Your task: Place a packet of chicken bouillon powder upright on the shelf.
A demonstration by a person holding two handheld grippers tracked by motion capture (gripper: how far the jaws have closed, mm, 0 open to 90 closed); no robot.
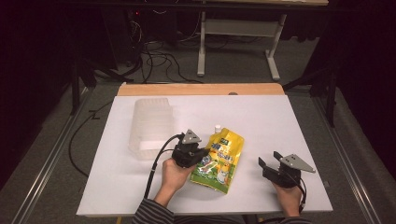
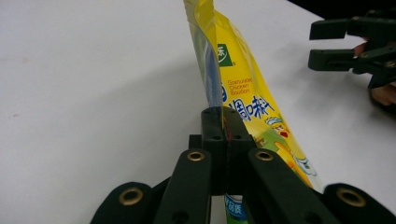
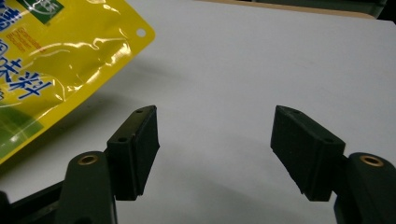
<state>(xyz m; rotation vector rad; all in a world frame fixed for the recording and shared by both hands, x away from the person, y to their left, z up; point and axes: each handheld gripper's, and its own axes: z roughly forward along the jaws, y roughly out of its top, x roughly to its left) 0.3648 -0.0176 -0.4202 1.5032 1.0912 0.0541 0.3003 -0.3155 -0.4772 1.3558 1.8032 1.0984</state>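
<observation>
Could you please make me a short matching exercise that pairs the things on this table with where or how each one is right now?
Things:
1. pouch
2. left claw
3. right claw
4. clear tub

States:
A. open, nothing between its jaws
B. lying at the table's back left
C. yellow, pinched along one edge
D. shut on the pouch's edge

Pairs: 1-C, 2-D, 3-A, 4-B

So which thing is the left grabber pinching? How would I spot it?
Look at the white table, near its middle. Right of the clear tub lies a yellow pouch, pinched by the left gripper. It is the only brightly coloured thing, with a small white cap.
</observation>
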